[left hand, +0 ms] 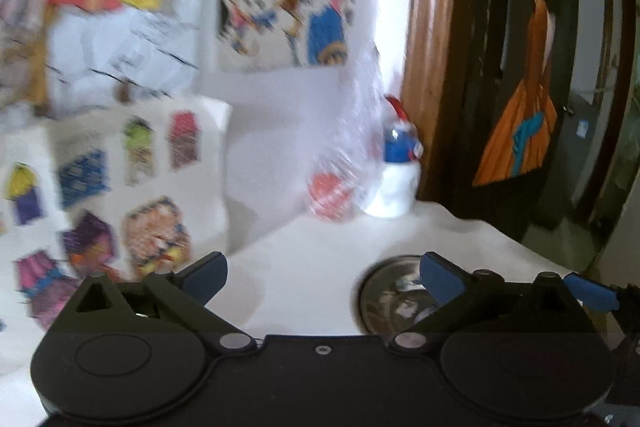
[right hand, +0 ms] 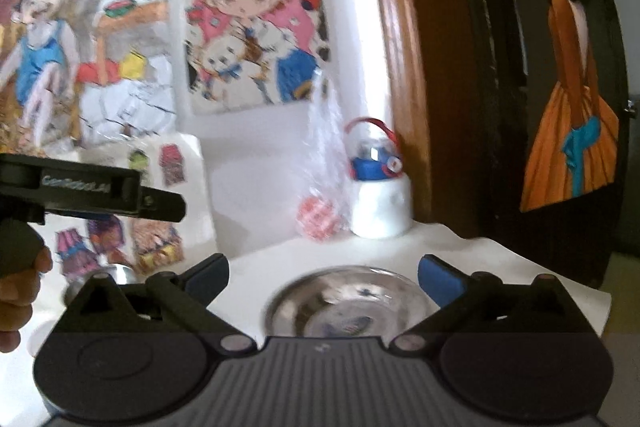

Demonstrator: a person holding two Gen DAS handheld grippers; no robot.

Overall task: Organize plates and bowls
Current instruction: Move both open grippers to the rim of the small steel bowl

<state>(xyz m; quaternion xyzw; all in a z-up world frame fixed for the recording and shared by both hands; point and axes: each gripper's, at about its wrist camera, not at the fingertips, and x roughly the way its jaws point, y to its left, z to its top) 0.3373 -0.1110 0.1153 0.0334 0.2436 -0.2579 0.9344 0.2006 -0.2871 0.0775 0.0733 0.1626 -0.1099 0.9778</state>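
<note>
Currently both of my tools hover above the white table (right hand: 256, 267) with nothing gripped. My right gripper (right hand: 322, 277) has its fingers spread wide, and the steel plate (right hand: 348, 301) lies flat on the table just beyond and between them. My left gripper (left hand: 322, 277) is equally wide and empty; the same plate sits toward its right finger. A 2nd steel piece (right hand: 120, 273), likely a bowl, shows partly at the left, near my hand (right hand: 18, 291).

Judgement: approach stage, nothing moved yet. Next, the right fingers need to drop to the plate's rim and pinch it.

Obstructions: a white bottle (right hand: 380, 203) with a blue cap and a plastic bag (right hand: 320, 187) stand behind the plate, apart from it. Blur limits detail.
</note>
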